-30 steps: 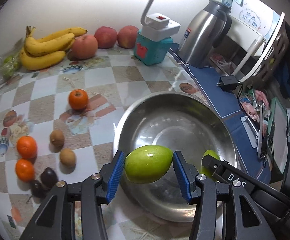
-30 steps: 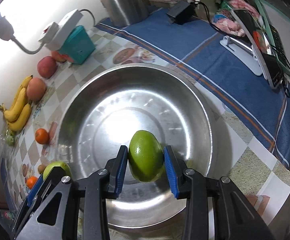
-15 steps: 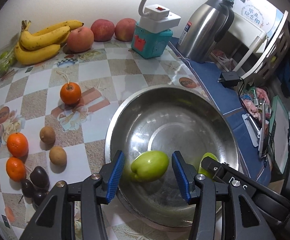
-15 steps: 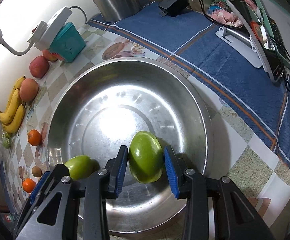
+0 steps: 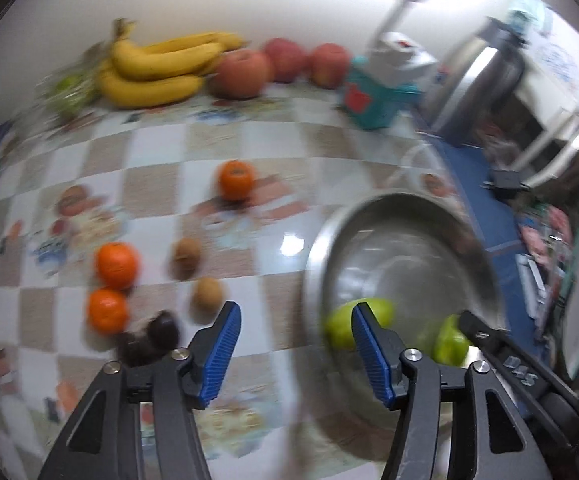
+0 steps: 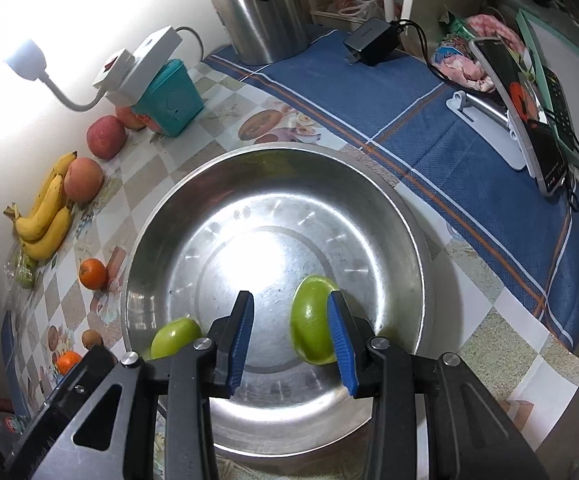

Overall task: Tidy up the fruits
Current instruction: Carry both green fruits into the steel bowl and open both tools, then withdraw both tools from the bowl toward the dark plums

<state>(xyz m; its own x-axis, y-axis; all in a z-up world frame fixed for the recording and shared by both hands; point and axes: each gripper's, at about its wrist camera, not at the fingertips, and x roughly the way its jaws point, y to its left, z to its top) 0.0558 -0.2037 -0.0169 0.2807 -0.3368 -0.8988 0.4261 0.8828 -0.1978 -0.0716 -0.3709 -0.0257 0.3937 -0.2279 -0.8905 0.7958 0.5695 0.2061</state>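
Two green fruits lie in the steel bowl [image 6: 273, 172]. One green fruit [image 6: 309, 328] rests on the bowl floor, partly behind the right finger of my right gripper [image 6: 289, 300], with a clear gap to the left pad, so those jaws are open. The other green fruit [image 6: 175, 336] lies by the bowl's left wall. The left wrist view is blurred: my left gripper [image 5: 295, 312] hangs over the table left of the bowl [image 5: 401, 248], its jaws opening with nothing between them. Both green fruits [image 5: 341, 326] show behind its right finger.
Bananas [image 5: 157, 68] and apples [image 5: 241, 70] line the back wall. Oranges [image 5: 115, 264], kiwis [image 5: 187, 254] and dark fruits [image 5: 149, 336] lie left of the bowl. A teal box [image 6: 169, 96], kettle [image 6: 257, 4], charger [image 6: 373, 40] and propped phone [image 6: 521, 112] stand behind and right.
My left gripper let its green fruit drop into the bowl, widened and swung left over the table. The right gripper's fruit went from between the pads to lying on the bowl floor.
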